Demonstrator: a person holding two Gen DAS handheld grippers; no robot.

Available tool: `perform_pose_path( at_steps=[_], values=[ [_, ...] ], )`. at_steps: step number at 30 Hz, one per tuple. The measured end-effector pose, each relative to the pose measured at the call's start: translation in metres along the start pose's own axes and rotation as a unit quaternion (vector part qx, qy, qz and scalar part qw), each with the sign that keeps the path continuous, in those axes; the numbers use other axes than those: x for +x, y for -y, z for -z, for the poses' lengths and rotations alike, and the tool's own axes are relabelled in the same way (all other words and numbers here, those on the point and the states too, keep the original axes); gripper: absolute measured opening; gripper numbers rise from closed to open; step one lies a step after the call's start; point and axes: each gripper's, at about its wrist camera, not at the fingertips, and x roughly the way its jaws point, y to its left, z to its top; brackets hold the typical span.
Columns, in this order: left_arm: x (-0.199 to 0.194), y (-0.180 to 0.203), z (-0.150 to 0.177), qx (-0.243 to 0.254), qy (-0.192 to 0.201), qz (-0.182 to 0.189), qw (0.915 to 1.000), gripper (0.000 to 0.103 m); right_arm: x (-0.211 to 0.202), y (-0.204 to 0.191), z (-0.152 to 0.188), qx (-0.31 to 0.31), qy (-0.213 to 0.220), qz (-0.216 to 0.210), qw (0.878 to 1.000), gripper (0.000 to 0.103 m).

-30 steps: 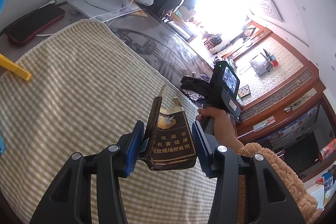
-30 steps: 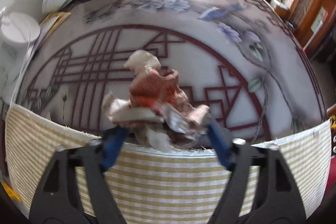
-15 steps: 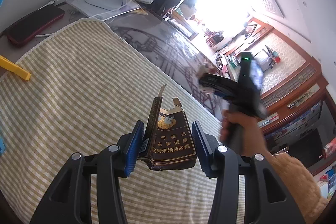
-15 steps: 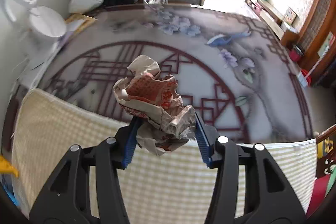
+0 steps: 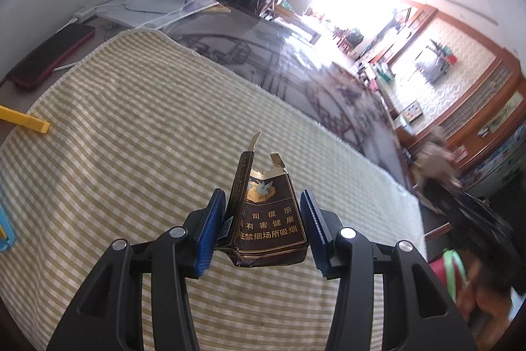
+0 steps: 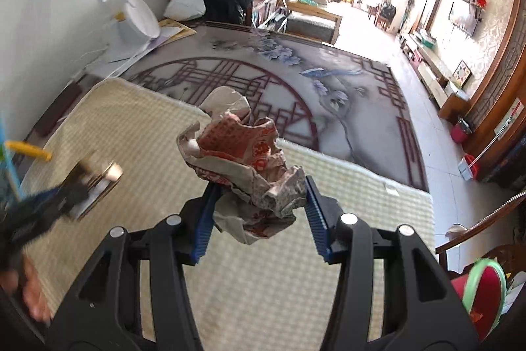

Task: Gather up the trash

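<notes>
Left wrist: left claw [image 5: 261,227] clamps torn cigarette pack [image 5: 268,219] (upright).

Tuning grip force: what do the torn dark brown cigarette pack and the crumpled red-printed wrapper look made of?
Torn dark brown cigarette pack: thin glossy printed card, judging by its sheen, sharp creases and ragged torn top; a foil-like strip sticks up.
Crumpled red-printed wrapper: thin matte paper, judging by many soft irregular folds and no shine; possibly waxed, can't tell.
Both look easily crushed.
</notes>
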Motion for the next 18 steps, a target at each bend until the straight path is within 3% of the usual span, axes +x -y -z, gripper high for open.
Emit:
perform_pose_path(
  at_steps=[5,10,18],
  values=[
    [0.006,0.014,0.008,0.035,-0.006,-0.017,0.9992,0.045,-0.029,0.004,0.041,-0.005,0.011,0.001,1.0,0.049],
    [0.002,0.016,0.009,0.049,0.007,-0.036,0.9981,0.045,-0.049,0.022,0.064,0.02,0.016,0.007,1.0,0.049],
    [0.012,0.018,0.017,0.072,-0.004,-0.069,0.995,0.045,-0.074,0.062,0.089,0.057,0.026,0.037,0.997,0.05]
  ],
)
